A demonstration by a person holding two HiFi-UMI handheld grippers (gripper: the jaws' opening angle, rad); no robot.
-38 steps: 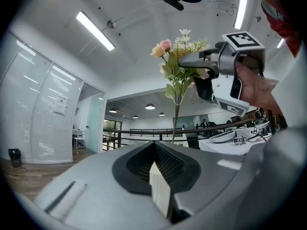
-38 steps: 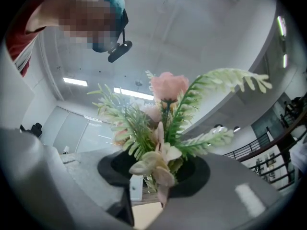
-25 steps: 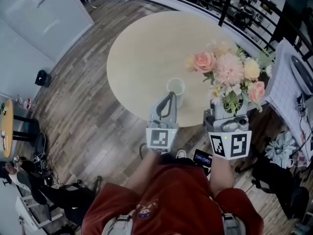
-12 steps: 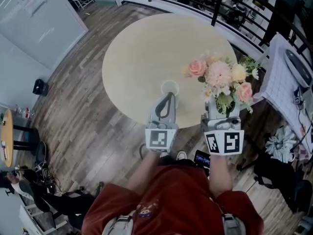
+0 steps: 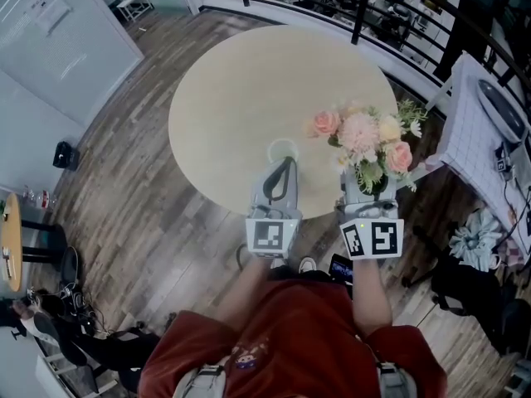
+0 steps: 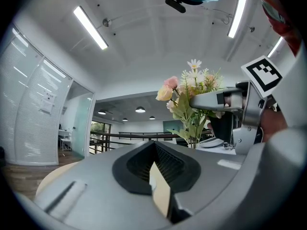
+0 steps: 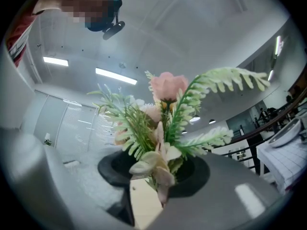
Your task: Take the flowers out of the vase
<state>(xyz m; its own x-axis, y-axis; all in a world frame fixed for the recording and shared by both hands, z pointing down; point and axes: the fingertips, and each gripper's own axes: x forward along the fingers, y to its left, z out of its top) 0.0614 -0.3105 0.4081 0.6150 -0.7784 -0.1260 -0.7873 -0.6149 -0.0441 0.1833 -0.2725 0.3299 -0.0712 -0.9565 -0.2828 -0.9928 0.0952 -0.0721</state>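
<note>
Closest to the camera, over the person's red-shirted lap, are two hand-held grippers, side by side and pointing away from the body. The left hand-held gripper [image 5: 285, 164] has its jaws closed together with nothing between them, and its tip is just short of the vase. The right hand-held gripper [image 5: 366, 189] is clamped across the stems of the one bouquet [image 5: 365, 139].

The bouquet stands roughly upright, its long axis near vertical, with the blooms up and the stems hanging below the jaws. From above it shows two pink roses, one fuller pale pink bloom and one yellow bloom, among small white flowers and green fern sprigs. It is fully out of the vase, held in the air over the near right edge of the table.

One pale vase [image 5: 283, 150] stands upright on the single round table [image 5: 249, 89], mouth up and empty, left of the bouquet and apart from it. Beyond lie the wood floor [image 5: 149, 181] and a black railing [image 5: 358, 11].
</note>
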